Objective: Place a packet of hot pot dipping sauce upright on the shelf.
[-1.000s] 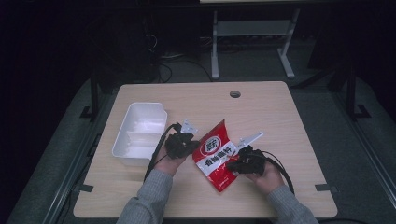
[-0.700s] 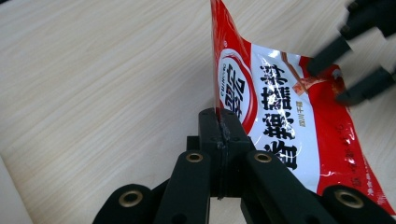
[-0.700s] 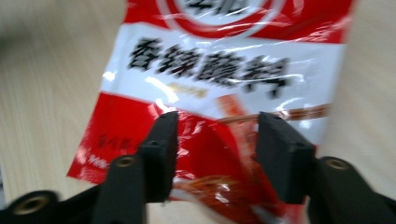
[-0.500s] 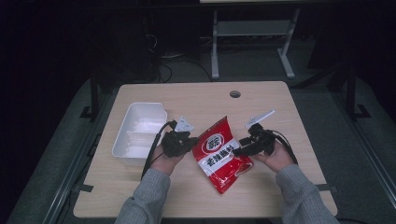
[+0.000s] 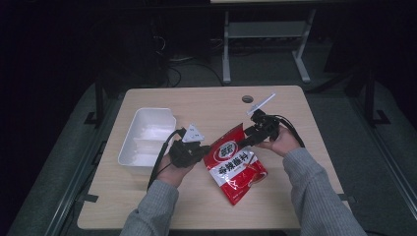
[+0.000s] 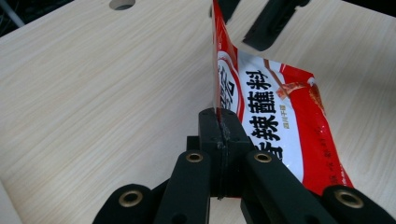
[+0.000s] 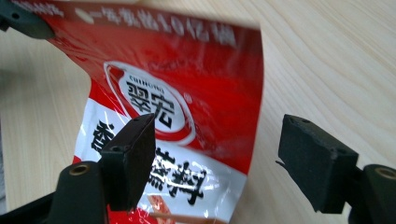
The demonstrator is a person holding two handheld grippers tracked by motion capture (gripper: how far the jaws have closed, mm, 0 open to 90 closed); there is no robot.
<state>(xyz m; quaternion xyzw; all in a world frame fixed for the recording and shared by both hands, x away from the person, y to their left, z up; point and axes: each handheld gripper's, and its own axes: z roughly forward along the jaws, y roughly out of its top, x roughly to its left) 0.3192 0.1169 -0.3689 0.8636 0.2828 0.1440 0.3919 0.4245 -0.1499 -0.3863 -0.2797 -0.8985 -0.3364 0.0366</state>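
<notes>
- Two hand-held grippers work on one red and white seasoning packet (image 5: 235,162) near the middle of the pale wooden table (image 5: 206,105).
- In the high view the packet lies slanted, its lower end resting on the tabletop and its upper edge lifted between the two grippers.
- Its front carries a white oval logo with the Latin letters "CUIHONG" arched over two large Chinese characters, 翠宏, read best in the right gripper view (image 7: 154,100).
- Below the logo a white band bears big black characters; 蘸料 can be read in the left gripper view (image 6: 261,100), while the smaller print beside them is too fine to read.
- A line of white digits along the top seam, seen in the right gripper view, is blurred and upside down.
- The left gripper (image 6: 219,126) has its jaws pressed together on the packet's upper left edge, which stands on end straight out of the pads.
- The right gripper (image 7: 217,163) has just been opening; its jaws stand wide apart, the packet's right edge lying between them with neither pad pressing on it.
- A white plastic tray (image 5: 135,128) sits at the left of the table, just beyond the left gripper and well apart from the packet.
</notes>
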